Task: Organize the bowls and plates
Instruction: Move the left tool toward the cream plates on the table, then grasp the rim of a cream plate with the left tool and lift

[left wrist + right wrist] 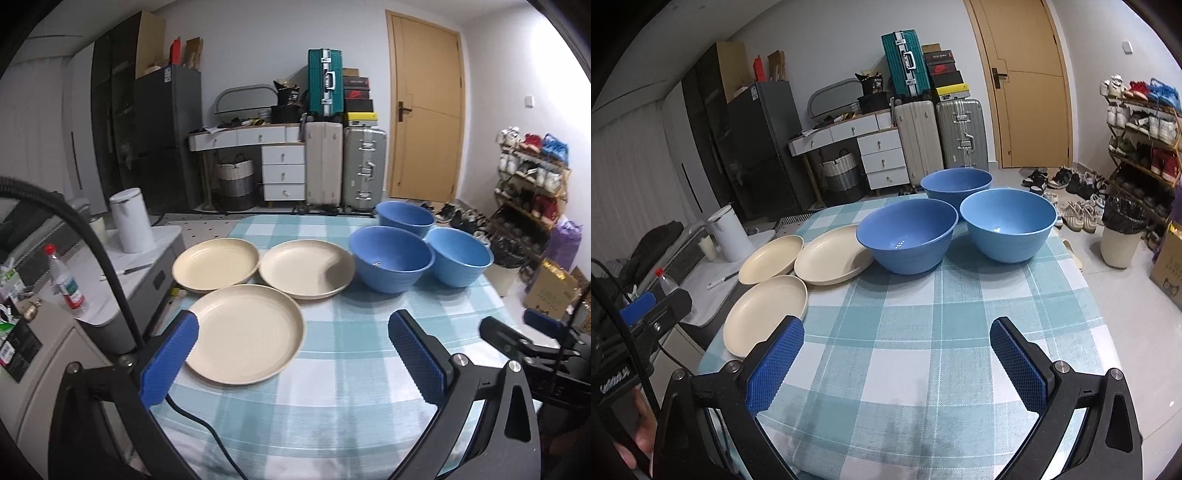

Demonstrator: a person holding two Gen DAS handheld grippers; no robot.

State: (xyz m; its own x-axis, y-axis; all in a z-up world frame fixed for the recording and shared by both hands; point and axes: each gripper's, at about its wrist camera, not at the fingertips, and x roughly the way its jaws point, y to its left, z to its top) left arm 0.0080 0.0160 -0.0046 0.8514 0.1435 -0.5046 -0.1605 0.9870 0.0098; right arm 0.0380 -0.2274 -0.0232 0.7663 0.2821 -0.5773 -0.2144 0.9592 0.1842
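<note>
Grippers wide open, holding nothing, over the teal-checked tablecloth (923, 332).
Left gripper (291, 354) hovers by three round cream plates (245, 332); right gripper (895, 363) faces three blue ribbed bowls (907, 236) beside them.

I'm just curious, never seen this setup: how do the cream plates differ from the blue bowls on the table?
The plates are cream, wide and shallow; the bowls are blue, deep and steep-sided. Plates sit left, bowls right. Both come in threes, upright, empty, unstacked on the checked cloth.

Three plates (243, 332) left on table (351, 369); three bowls (391, 258) right.
</note>
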